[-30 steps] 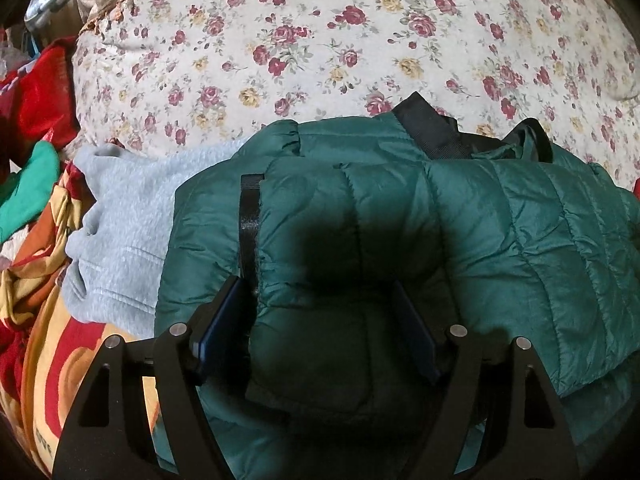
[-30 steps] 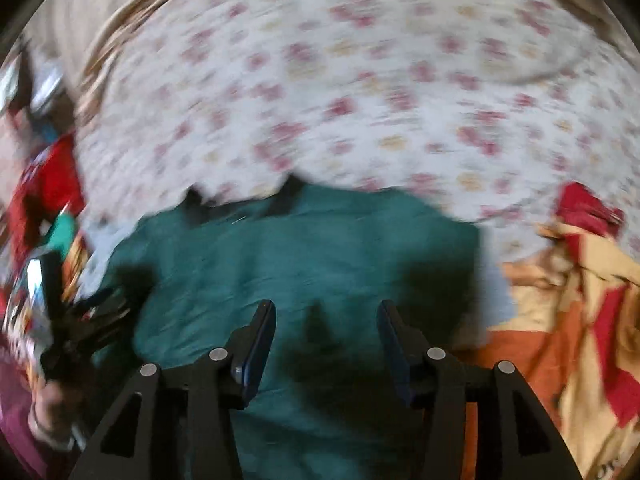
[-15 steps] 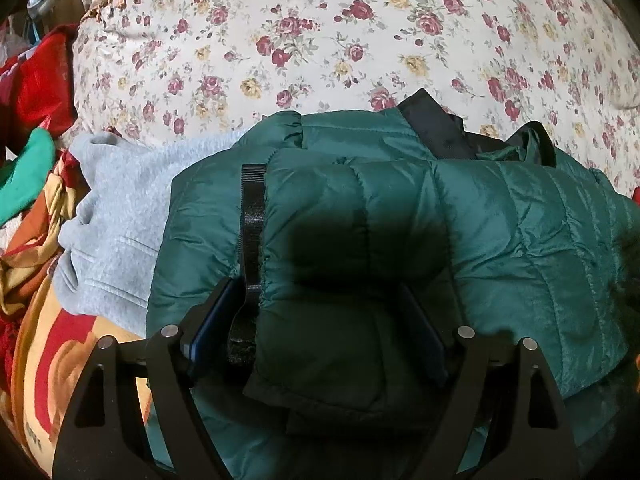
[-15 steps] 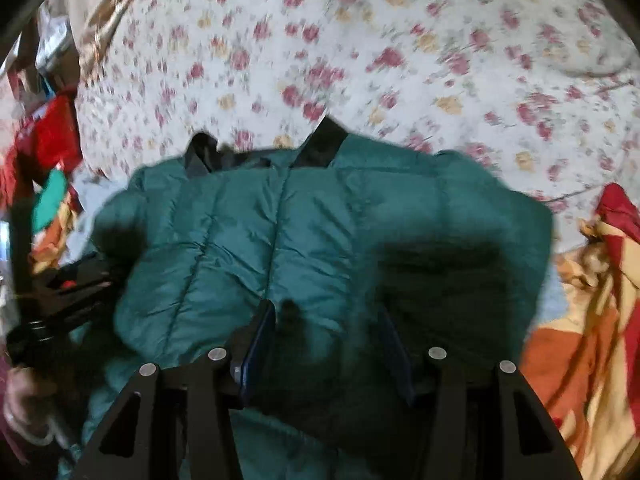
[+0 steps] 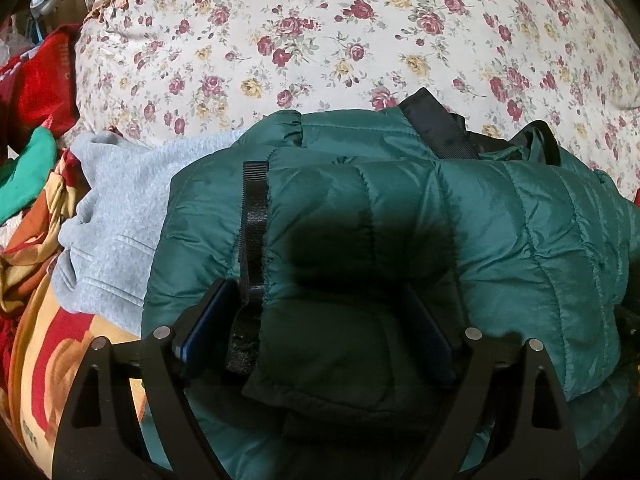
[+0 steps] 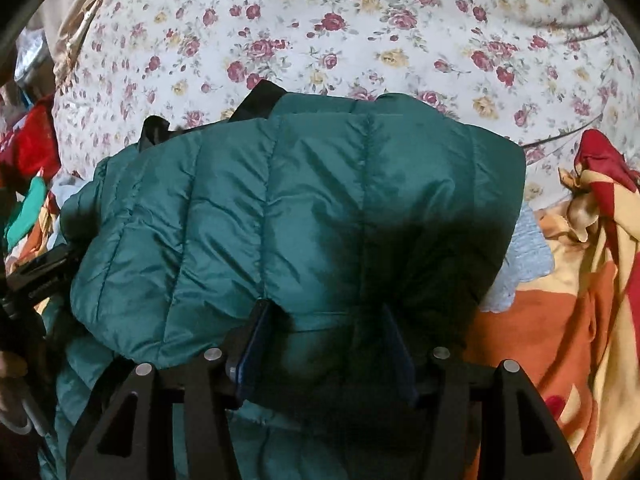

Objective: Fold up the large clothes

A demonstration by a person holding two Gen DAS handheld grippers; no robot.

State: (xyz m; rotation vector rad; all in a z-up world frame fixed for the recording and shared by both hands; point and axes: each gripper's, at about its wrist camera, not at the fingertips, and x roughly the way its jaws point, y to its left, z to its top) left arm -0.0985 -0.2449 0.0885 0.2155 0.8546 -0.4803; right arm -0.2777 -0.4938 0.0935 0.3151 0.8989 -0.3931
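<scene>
A: What does the coat look like?

B: A dark green quilted puffer jacket (image 5: pixel 500 216), shiny, stitched in puffy channels, with black trim and a black collar strip at its far edge. It lies doubled over on the floral bedspread (image 5: pixel 320 32), the folded upper layer heaped over the lower one.

A: And around the jacket?

B: A grey sweatshirt (image 5: pixel 116 216) lies under and just left of the jacket in the left wrist view. Beyond that, farther left of the jacket, are an orange-and-red patterned blanket (image 5: pixel 36 344) and a green cloth (image 5: pixel 28 172). In the right wrist view the same kind of blanket (image 6: pixel 560 320) lies right of the jacket.

A: The tongs?

B: The left gripper (image 5: pixel 316 336) has its fingers spread fairly wide, with a thick fold of the jacket's edge bunched between the blue pads and touching both. The right gripper (image 6: pixel 324 344) is the same: fingers apart, a wad of jacket pinched between them. The left gripper also shows as a black frame at the jacket's left side in the right wrist view.

A: Anything different from a second ago?

B: The right wrist view was blurred then, with the jacket flatter and lower; now it is sharp, and the fold stands bunched up between the pads. The left gripper's hold looks unchanged.
</scene>
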